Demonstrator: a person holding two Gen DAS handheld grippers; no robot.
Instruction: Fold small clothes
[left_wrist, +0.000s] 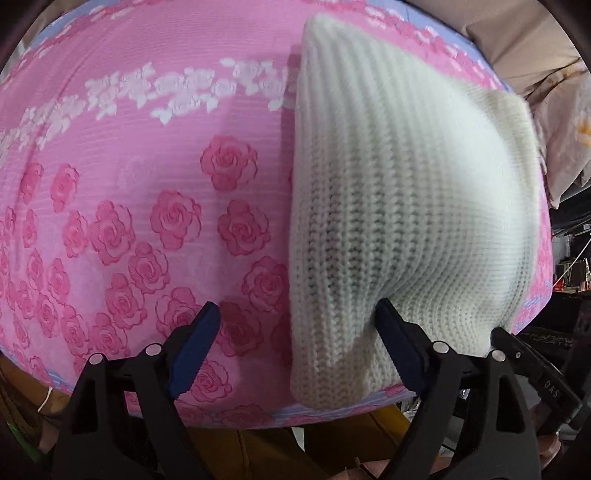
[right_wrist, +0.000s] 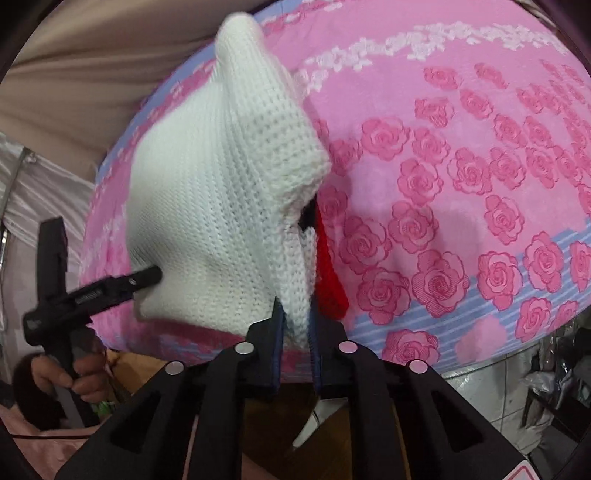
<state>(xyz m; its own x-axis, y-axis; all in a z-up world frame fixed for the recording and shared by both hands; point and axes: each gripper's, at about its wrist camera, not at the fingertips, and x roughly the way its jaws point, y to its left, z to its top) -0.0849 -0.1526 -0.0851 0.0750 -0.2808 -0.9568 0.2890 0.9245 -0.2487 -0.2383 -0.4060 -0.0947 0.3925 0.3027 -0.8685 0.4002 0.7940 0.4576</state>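
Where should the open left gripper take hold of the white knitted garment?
On the near left corner of the white knitted garment, coming from the left: that edge lies free on the pink rose-print cloth, between the left gripper fingers.

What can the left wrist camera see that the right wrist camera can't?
Only the left wrist view shows the left gripper from behind, wide open, one finger pressing into the near edge of the white knit garment.

Only the right wrist view shows the right gripper shut on a white knit edge of the garment, a red knit piece hanging under it, the person's hand on the other tool, and a tiled floor.

Both show the white garment and the pink rose-print cloth beneath it.
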